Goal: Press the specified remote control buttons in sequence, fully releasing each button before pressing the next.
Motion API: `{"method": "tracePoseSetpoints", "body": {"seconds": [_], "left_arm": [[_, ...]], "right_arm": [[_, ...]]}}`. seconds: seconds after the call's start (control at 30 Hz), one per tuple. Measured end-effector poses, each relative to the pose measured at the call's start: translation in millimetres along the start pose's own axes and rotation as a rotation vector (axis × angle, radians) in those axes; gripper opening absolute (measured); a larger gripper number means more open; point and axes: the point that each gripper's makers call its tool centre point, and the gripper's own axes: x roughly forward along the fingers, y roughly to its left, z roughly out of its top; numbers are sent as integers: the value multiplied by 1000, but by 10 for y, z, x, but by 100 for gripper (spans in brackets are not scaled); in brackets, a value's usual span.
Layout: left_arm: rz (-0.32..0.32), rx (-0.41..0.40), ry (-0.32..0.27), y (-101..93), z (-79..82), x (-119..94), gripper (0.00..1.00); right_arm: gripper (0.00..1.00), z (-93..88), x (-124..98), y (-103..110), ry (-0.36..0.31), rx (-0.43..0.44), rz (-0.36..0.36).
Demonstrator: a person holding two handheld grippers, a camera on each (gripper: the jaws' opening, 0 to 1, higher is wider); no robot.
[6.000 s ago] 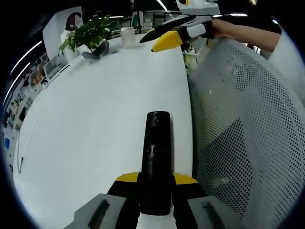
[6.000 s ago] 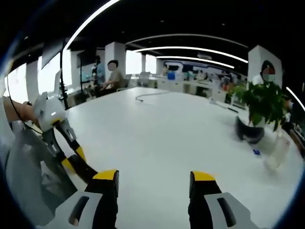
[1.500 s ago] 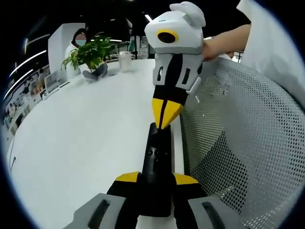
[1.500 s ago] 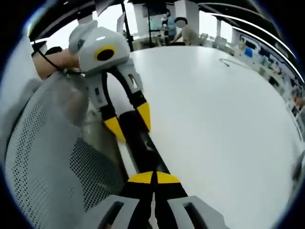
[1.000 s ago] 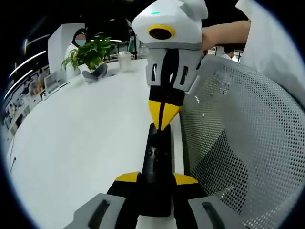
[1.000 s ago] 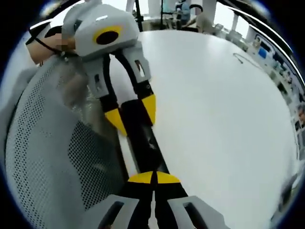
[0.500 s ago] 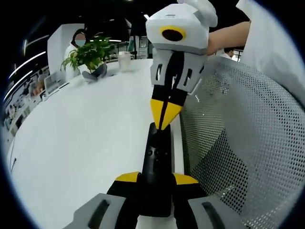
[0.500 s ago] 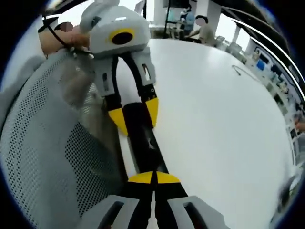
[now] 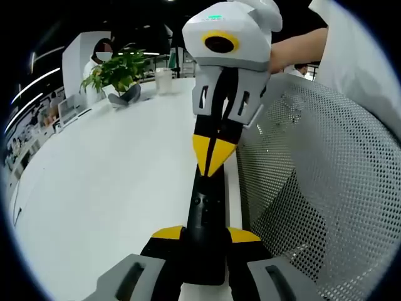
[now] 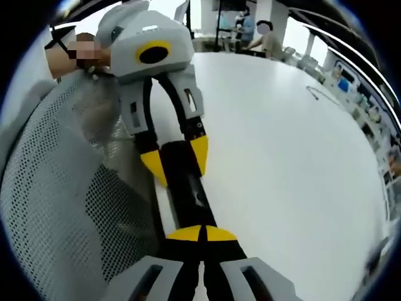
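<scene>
A black remote control [image 9: 205,210] sticks out forward over the white table [image 9: 113,175], and my left gripper [image 9: 205,235] is shut on its near end, one yellow tip on each side. My right gripper [image 9: 213,157] comes down from above with its yellow tips closed to a point on the remote's far half, hiding that end. In the right gripper view my right gripper [image 10: 202,234] is shut with its tips over the remote [image 10: 187,188]. Beyond them the left gripper [image 10: 177,160] clamps the remote's other end. No gap shows between tips and remote.
A grey mesh chair back [image 9: 313,188] stands close on the right, also as the chair back [image 10: 62,207]. A potted plant [image 9: 119,63] and a cup [image 9: 166,47] stand at the table's far end. A cable [image 10: 322,94] lies on the table [image 10: 282,144]. People sit in the background.
Over six seconds the right gripper came from far off, shut, and set its tips on the remote. In the last half second the tips slid slightly toward the left gripper's jaws.
</scene>
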Motion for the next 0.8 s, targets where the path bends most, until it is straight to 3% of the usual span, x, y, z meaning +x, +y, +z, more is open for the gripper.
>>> {"method": "tracePoseSetpoints", "body": {"seconds": [0.4, 0.8], "left_arm": [[-1, 0, 0, -6, -4, -3, 25], [-1, 0, -1, -4, -8, -4, 25]], "right_arm": [[0, 1, 15, 7, 38, -76, 38], [0, 0, 34, 6, 76, -141, 29]]}}
